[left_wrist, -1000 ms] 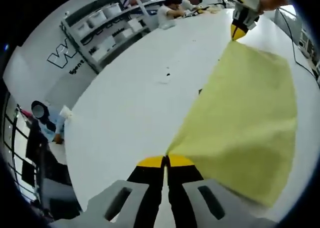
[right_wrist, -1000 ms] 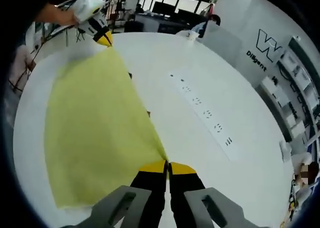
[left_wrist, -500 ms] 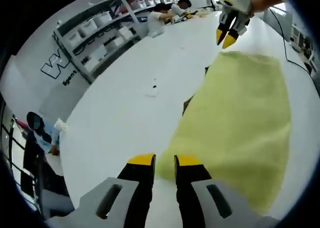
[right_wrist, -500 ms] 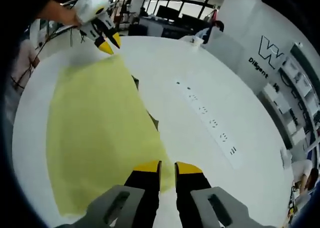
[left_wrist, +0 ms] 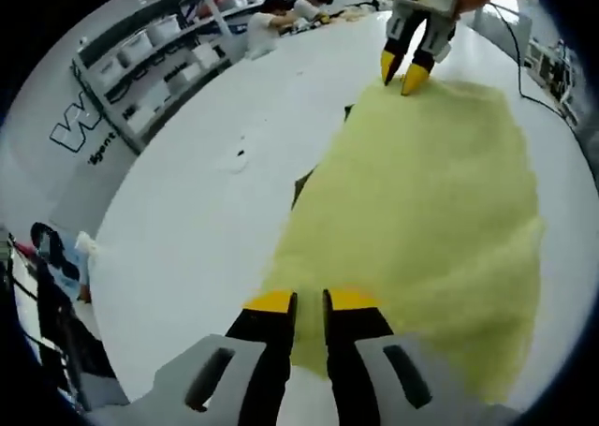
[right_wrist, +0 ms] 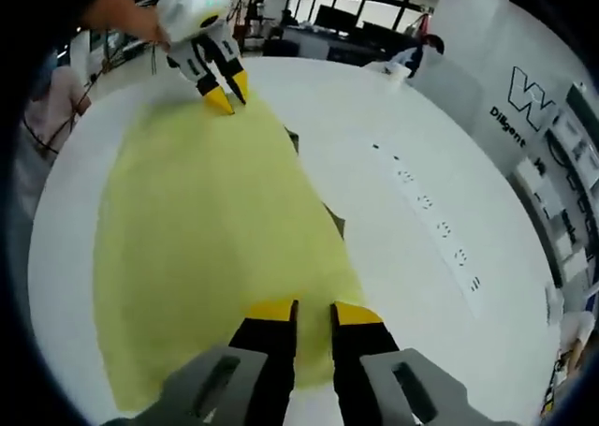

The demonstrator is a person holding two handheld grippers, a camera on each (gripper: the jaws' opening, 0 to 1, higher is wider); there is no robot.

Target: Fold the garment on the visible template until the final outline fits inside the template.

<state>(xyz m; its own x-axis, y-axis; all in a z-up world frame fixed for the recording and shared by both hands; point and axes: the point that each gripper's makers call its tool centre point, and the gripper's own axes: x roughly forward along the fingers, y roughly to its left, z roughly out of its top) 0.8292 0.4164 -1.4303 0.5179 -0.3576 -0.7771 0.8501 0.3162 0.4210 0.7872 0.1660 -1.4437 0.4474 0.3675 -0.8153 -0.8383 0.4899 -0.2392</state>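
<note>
The yellow garment (left_wrist: 430,201) lies flat on the white table (left_wrist: 206,211), seen also in the right gripper view (right_wrist: 215,229). Small dark bits of the template (left_wrist: 301,178) peek out from under its edge (right_wrist: 334,222). My left gripper (left_wrist: 311,302) stands open over the garment's near edge, holding nothing. My right gripper (right_wrist: 314,312) is open as well, just above the cloth's opposite end. Each gripper appears in the other's view: the right gripper (left_wrist: 401,72) at the far corner of the cloth, the left gripper (right_wrist: 226,95) likewise, both with jaws apart.
Shelves with white boxes (left_wrist: 150,61) line the wall. People sit at the table's far end (left_wrist: 281,14). A row of small dark marks (right_wrist: 435,229) runs across the table beside the garment. A cable (left_wrist: 524,47) lies near the table edge.
Both grippers were shut on the garment's corners, holding it stretched between them. They have opened and let go, and the cloth now lies flat with both grippers lower over it.
</note>
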